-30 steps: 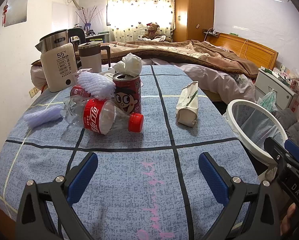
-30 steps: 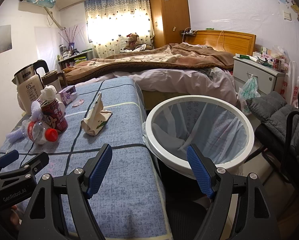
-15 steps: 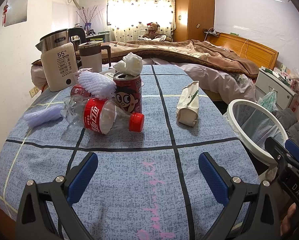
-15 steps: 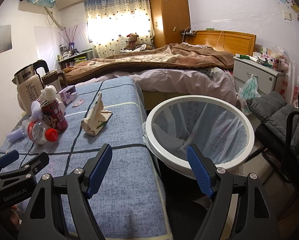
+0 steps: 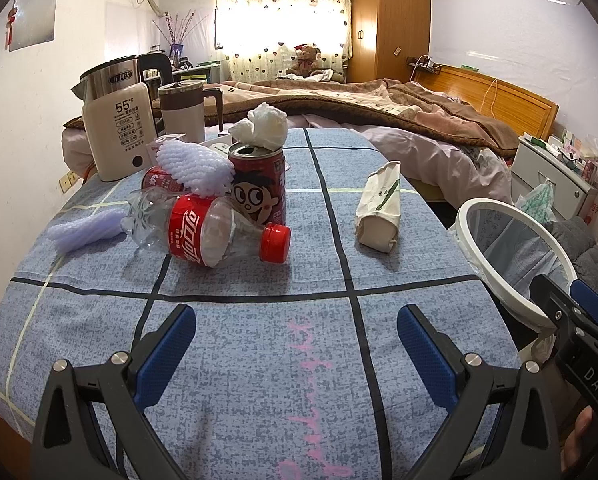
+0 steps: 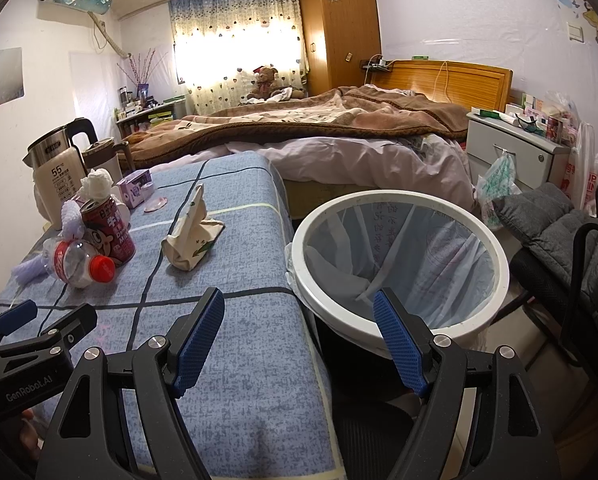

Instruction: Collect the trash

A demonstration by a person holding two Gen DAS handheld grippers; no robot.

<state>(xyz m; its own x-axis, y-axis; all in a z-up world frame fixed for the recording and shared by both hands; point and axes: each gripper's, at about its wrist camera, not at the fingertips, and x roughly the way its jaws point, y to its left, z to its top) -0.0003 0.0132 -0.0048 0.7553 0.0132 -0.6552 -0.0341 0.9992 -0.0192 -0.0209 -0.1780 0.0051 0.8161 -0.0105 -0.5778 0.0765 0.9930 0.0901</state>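
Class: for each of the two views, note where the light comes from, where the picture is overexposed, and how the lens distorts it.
Left wrist view: the curtained window is blown out white, backlighting the bottle, whose shadow falls toward the camera; the cloth's grid lines bow, and the corners are black.
Right wrist view: the same window glares; the bin rim and wardrobe bend; both claws look sharp.

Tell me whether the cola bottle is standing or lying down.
Lying down. The cola bottle rests on its side on the blue cloth, red cap pointing sideways.
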